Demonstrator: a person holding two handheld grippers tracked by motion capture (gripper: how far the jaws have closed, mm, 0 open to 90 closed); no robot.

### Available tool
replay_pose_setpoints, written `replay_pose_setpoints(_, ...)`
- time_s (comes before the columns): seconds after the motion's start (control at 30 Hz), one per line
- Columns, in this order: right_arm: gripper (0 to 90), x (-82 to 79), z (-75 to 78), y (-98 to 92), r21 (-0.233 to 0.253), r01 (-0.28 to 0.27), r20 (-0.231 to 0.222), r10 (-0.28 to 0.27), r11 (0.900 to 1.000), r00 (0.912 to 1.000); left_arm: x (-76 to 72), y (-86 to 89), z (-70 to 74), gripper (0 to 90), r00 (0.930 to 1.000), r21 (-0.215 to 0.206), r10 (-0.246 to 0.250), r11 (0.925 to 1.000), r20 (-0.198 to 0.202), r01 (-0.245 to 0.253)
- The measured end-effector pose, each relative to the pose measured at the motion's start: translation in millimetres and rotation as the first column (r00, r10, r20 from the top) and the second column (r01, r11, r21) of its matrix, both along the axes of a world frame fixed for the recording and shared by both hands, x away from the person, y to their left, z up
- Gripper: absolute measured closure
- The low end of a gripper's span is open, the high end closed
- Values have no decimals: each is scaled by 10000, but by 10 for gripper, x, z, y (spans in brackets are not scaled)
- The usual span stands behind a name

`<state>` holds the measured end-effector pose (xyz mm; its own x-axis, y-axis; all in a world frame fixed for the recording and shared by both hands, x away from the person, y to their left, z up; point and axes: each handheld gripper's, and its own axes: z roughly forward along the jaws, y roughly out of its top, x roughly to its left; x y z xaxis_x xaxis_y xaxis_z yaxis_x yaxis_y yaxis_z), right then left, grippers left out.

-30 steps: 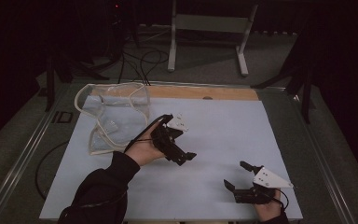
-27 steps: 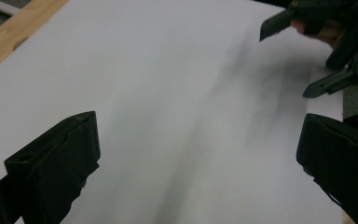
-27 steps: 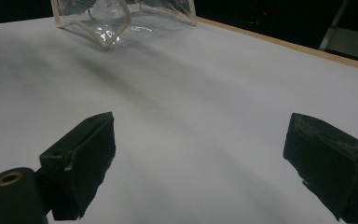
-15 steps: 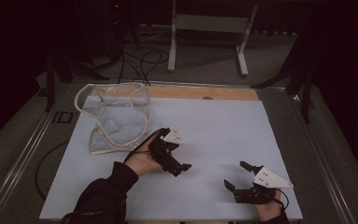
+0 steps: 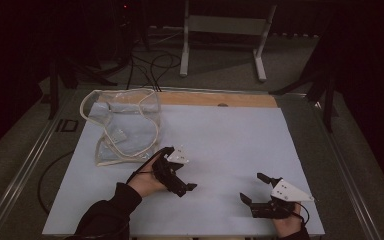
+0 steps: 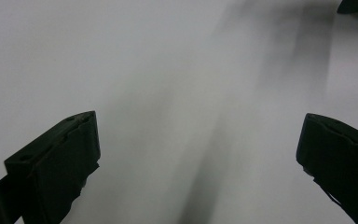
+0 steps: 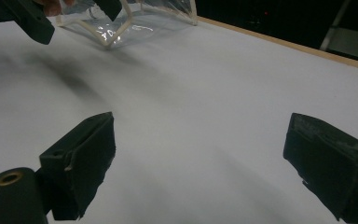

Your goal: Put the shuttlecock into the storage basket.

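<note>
A clear plastic bag (image 5: 122, 127) with cream trim lies crumpled on the back left of the white table sheet (image 5: 230, 135). My left gripper (image 5: 179, 176) is held low over the sheet just right of and in front of the bag, apart from it. Its jaws stand wide open over bare sheet in the left gripper view (image 6: 200, 154). My right gripper (image 5: 251, 187) rests near the front right edge, open with nothing between its jaws (image 7: 200, 154). From the right gripper view, the bag (image 7: 135, 18) lies far ahead, with the left gripper (image 7: 32, 21) beside it.
A wooden strip (image 5: 220, 99) runs along the table's back edge. Beyond it a metal stand (image 5: 220, 40) and cables (image 5: 152, 62) sit on the dark floor. A metal rail (image 5: 25, 165) borders the table's left side.
My left gripper has drawn back from beside the bag toward the front edge, with nothing in it. The right gripper and the bag have stayed put.
</note>
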<state>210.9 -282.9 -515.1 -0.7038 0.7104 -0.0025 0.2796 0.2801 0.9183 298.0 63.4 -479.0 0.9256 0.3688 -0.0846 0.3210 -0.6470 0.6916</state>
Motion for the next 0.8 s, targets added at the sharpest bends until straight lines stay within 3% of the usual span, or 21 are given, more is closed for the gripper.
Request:
replay_pose_setpoints(0.4, 90, 1, -7, 7, 8, -8, -53, 8, 10000, 10000, -91, 220, -73, 0, 9995, 117, 256, 9996, 159, -257)
replay_pose_setpoints(0.8, 90, 5, -12, 5, 32, -44, -92, 44, 10000, 9999, -184, 546, -137, 0, 9976, -222, 672, 9975, 134, -669)
